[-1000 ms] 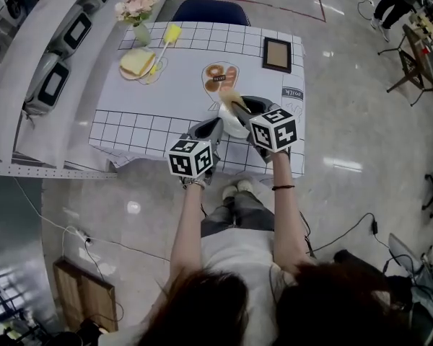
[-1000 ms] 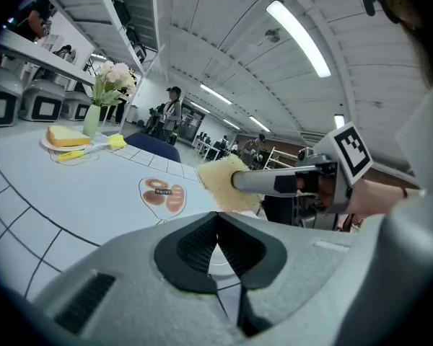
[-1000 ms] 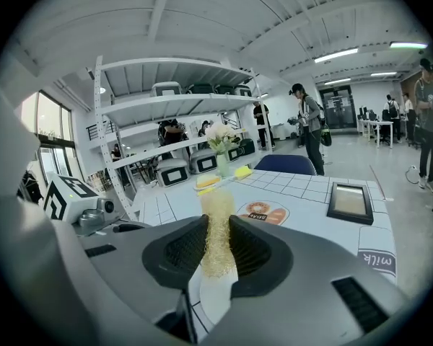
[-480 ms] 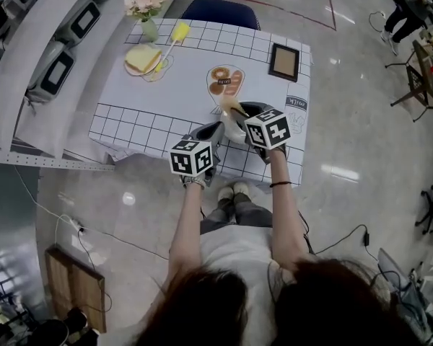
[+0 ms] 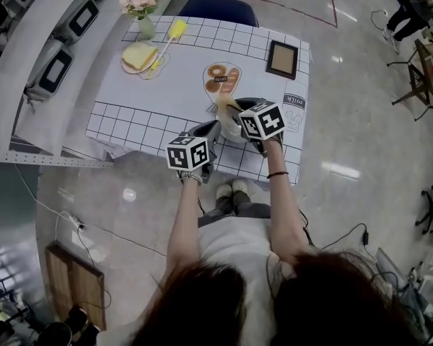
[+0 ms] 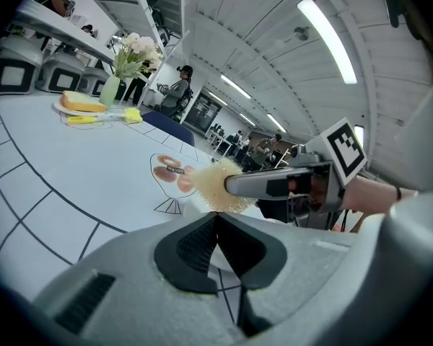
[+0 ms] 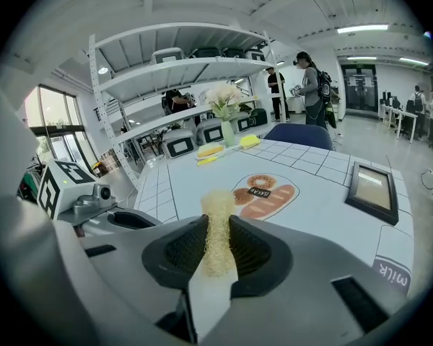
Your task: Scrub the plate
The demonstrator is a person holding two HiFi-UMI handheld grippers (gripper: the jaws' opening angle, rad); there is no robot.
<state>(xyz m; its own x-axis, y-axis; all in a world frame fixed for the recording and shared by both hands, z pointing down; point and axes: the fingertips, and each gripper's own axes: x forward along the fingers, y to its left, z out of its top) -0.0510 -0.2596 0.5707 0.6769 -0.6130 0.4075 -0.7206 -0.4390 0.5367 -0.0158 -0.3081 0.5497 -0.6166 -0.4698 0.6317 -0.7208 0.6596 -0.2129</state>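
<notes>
Over table (image 5: 166, 85) edge, left gripper (image 6: 216, 225) fingers (image 6: 187, 249) pinching mostly hidden plate (image 5: 234, 128), right gripper (image 7: 216, 247) fingers (image 7: 179, 254) clamping scrubber (image 7: 218, 206)

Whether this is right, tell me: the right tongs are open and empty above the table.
Not right. The right tongs are shut on a straw-coloured scrubber, not open and empty; they are above the table. The right gripper view shows it.

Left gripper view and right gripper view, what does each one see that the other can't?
Only the left gripper view shows the right gripper from outside. Only the right gripper view shows the picture frame. Both show the yellow scrubber that the right gripper holds, the flowers and the bread drawing on the tablecloth.
</notes>
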